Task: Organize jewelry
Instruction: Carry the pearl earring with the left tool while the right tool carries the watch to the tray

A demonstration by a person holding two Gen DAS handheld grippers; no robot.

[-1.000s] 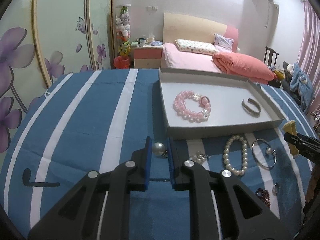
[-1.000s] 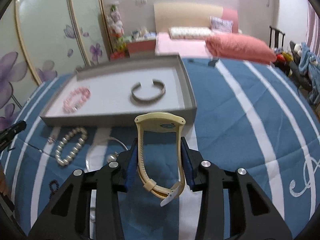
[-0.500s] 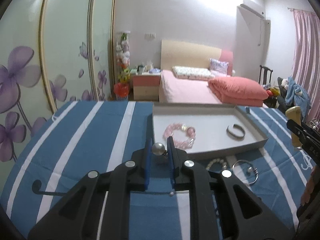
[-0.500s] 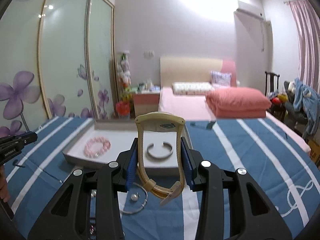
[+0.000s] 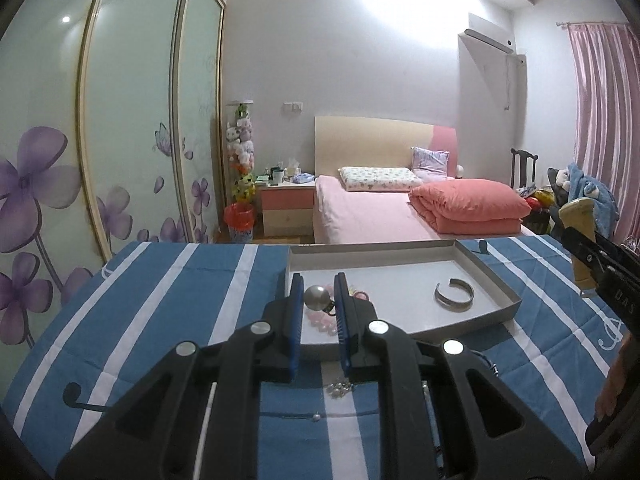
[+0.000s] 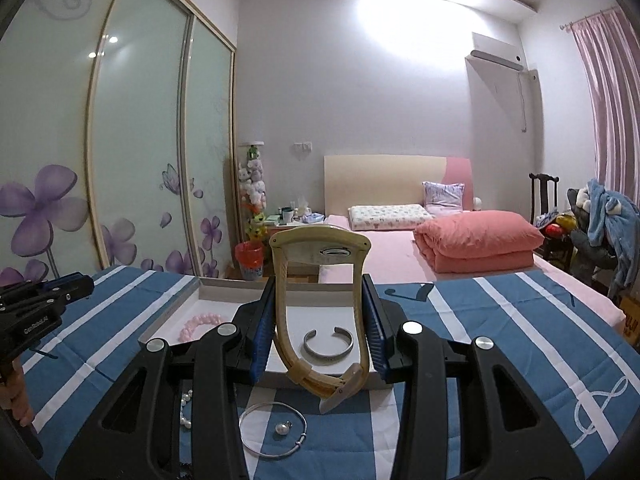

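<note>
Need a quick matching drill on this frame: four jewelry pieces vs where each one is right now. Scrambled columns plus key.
1. pearl earring
2. cream watch
3. silver cuff
4. thin bangle

A. lying in the grey tray
B. on the striped cloth, outside the tray
C. between the left gripper pads
D. clamped in the right gripper

Pairs: 1-C, 2-D, 3-A, 4-B

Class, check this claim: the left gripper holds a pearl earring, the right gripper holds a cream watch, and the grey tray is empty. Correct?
Not quite. The grey tray is not empty: the right wrist view shows a pink bead bracelet and a silver cuff in it. The left gripper and right gripper hold as stated.
</note>
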